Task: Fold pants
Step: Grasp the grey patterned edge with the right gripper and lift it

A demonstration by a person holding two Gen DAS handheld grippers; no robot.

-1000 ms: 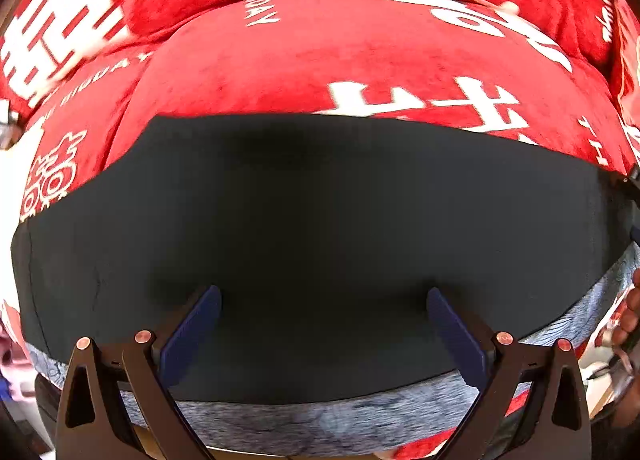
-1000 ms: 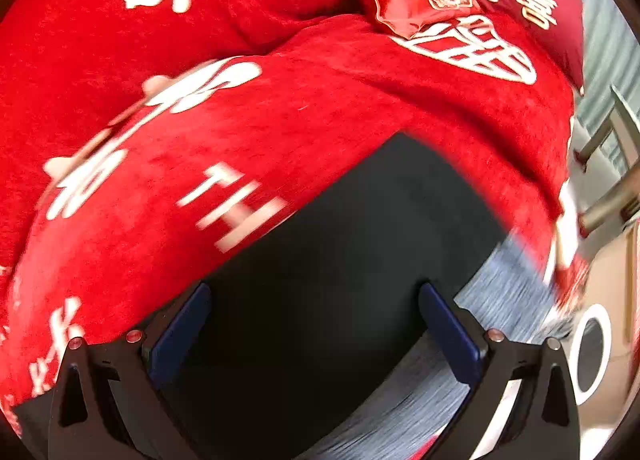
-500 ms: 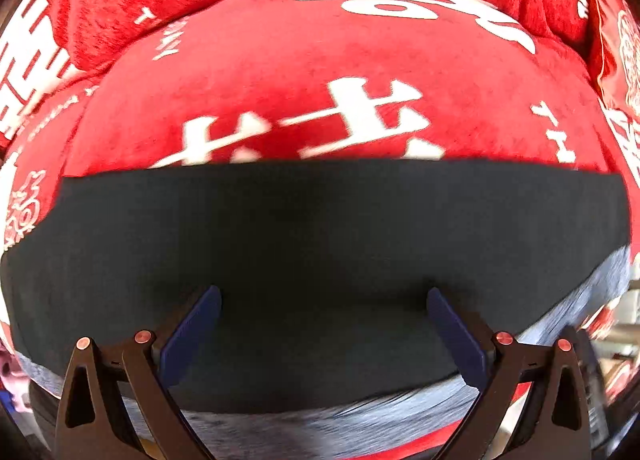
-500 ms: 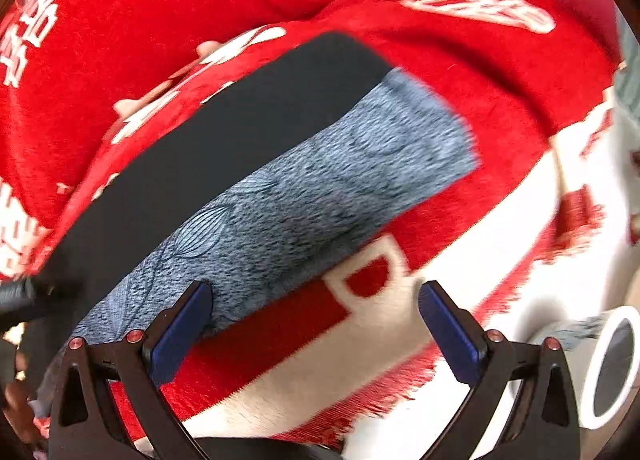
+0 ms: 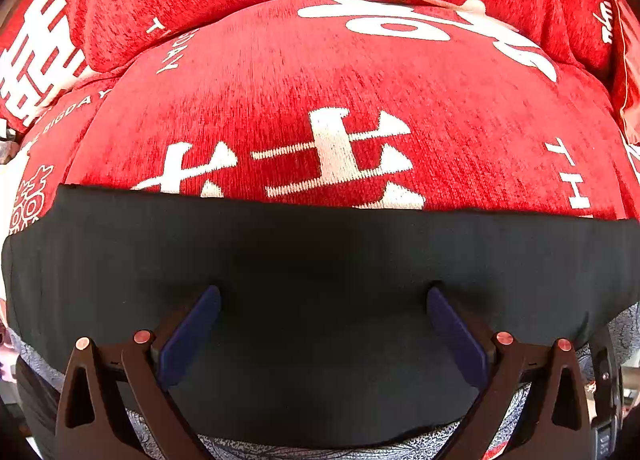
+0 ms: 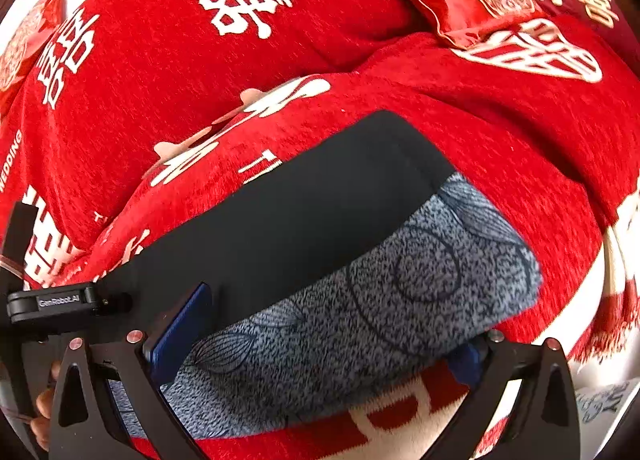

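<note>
Here we see a plush red blanket (image 6: 160,72), chenille-ribbed with white woven characters, spread over the bed. On it lie the pants (image 6: 304,220): a smooth black folded band with a knitted grey patterned inner face, long axis running lower left to upper right in the right wrist view. Our left tongs (image 5: 323,320) and right tongs (image 6: 320,334) gape wide, gripping nothing.

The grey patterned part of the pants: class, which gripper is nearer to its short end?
Right. The right gripper straddles the grey patterned part near its short end, jaws open. The left gripper hangs over the black part, further along the pants.
</note>
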